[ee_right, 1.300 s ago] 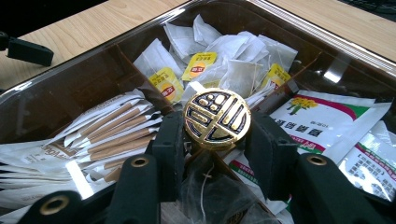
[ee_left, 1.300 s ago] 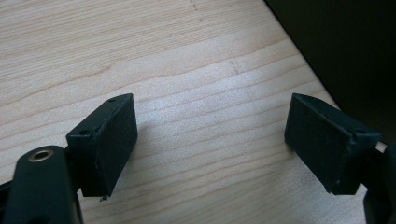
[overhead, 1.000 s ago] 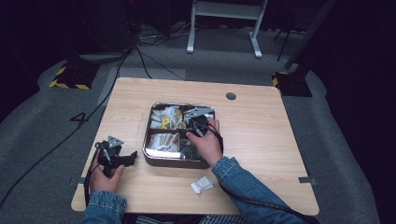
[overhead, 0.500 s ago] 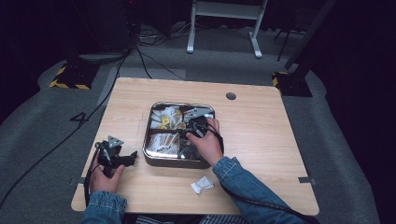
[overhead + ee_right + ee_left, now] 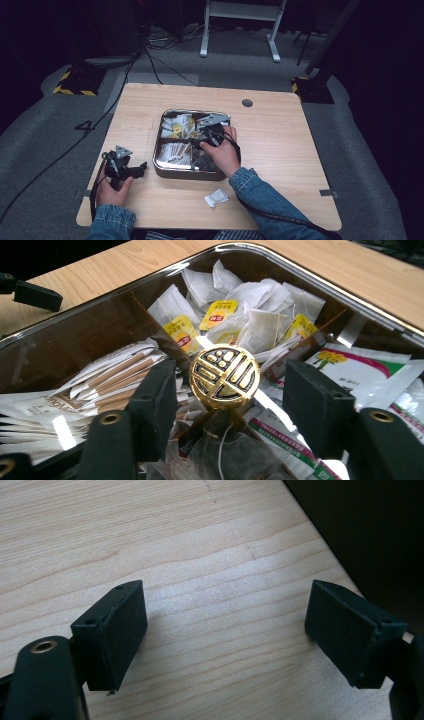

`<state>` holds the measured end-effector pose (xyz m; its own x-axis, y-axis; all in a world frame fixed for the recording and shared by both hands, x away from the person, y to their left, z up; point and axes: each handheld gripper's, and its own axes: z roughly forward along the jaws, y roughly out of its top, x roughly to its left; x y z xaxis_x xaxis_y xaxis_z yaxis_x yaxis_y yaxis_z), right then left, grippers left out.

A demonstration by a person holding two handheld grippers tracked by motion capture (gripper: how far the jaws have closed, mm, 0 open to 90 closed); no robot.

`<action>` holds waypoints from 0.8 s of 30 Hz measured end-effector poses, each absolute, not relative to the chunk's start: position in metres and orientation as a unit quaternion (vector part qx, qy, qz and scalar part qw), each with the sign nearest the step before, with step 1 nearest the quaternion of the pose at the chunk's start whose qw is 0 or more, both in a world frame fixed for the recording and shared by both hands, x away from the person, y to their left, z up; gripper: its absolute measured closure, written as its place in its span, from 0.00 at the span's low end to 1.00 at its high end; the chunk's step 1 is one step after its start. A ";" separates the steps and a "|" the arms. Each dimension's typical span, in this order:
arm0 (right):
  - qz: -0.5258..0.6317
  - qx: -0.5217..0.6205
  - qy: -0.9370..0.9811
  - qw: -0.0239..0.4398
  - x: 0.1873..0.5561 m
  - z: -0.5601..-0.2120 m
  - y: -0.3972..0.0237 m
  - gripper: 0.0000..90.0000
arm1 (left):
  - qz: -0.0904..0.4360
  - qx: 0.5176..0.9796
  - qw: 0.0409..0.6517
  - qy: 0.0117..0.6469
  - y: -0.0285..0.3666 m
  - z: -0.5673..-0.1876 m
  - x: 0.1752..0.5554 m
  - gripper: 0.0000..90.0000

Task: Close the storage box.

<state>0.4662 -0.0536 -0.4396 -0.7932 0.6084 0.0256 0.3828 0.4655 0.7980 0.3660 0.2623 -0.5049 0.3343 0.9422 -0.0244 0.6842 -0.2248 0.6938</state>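
1. nothing has visibly moved since the earlier frames; both hands stay put.
2. right tongs (image 5: 227,395) stand open astride the gold knob (image 5: 225,376) of a clear lid over the tray (image 5: 159,165), frame centre, gripping nothing.
3. left tongs (image 5: 225,630) rest wide open and empty on the desk (image 5: 280,150), lower left.
4. judged step: grasping the knob; next, close squarely and lift straight up.

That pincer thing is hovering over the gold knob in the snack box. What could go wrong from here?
The right gripper stands open around the gold knob, which is round and shiny, so it could slip out as the jaws close. Tea bags and sachets crowd the tray, so a jaw might snag one. A loose white packet lies near the sleeve and could be swept off the table.
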 end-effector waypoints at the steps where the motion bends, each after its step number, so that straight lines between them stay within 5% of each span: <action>1: 0.427 0.292 0.846 0.133 0.466 -0.439 -0.054 0.42 | 0.207 0.755 0.312 0.539 0.262 -0.505 0.366 0.19; 24: 0.463 0.284 0.829 0.129 0.455 -0.399 -0.127 0.37 | 0.203 0.759 0.314 0.533 0.261 -0.505 0.369 0.19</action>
<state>0.4547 -0.1273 -0.3985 -0.8055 0.5906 0.0486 0.3510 0.4094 0.8421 0.3690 0.2608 -0.5049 0.3495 0.9366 -0.0272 0.6822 -0.2345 0.6925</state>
